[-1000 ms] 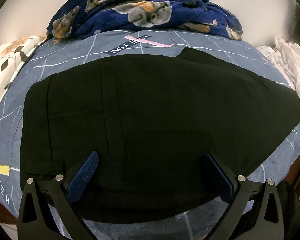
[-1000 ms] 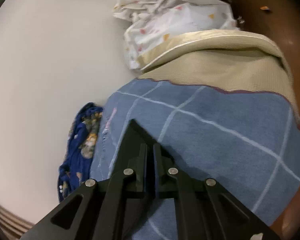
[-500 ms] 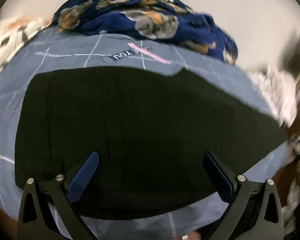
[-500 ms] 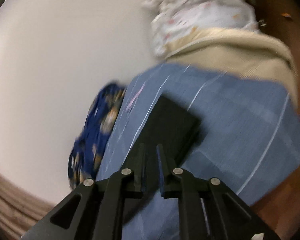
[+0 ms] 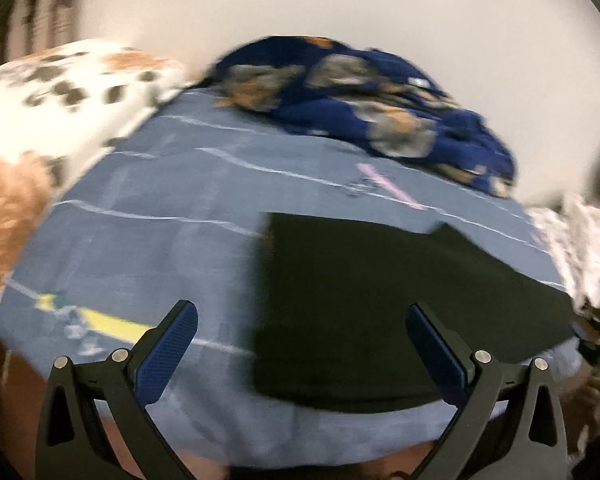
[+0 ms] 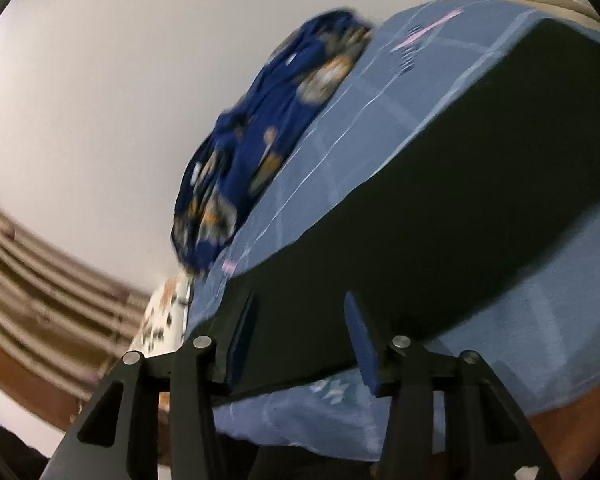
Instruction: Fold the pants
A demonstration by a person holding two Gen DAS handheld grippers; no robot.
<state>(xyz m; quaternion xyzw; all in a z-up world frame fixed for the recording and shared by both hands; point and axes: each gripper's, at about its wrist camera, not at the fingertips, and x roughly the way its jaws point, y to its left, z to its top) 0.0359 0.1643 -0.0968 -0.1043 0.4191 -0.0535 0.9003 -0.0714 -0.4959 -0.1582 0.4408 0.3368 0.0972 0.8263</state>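
Since the earlier left-wrist frame, black pants (image 5: 400,304) are sitting rightward on the bed (image 5: 148,240), seemingly folded; left gripper (image 5: 302,340) jaws are gaping, empty. Right-wrist view: right gripper (image 6: 300,340) jaws have just been opening, pants lying beyond them.

Both my views smear with motion. From my left gripper's camera the black pants (image 5: 400,300) have soft edges, and the print on the navy blanket (image 5: 364,96) and the spotted pillow (image 5: 60,96) is unreadable. From my right, the pants (image 6: 440,208) run off the frame's right edge, folds indistinguishable
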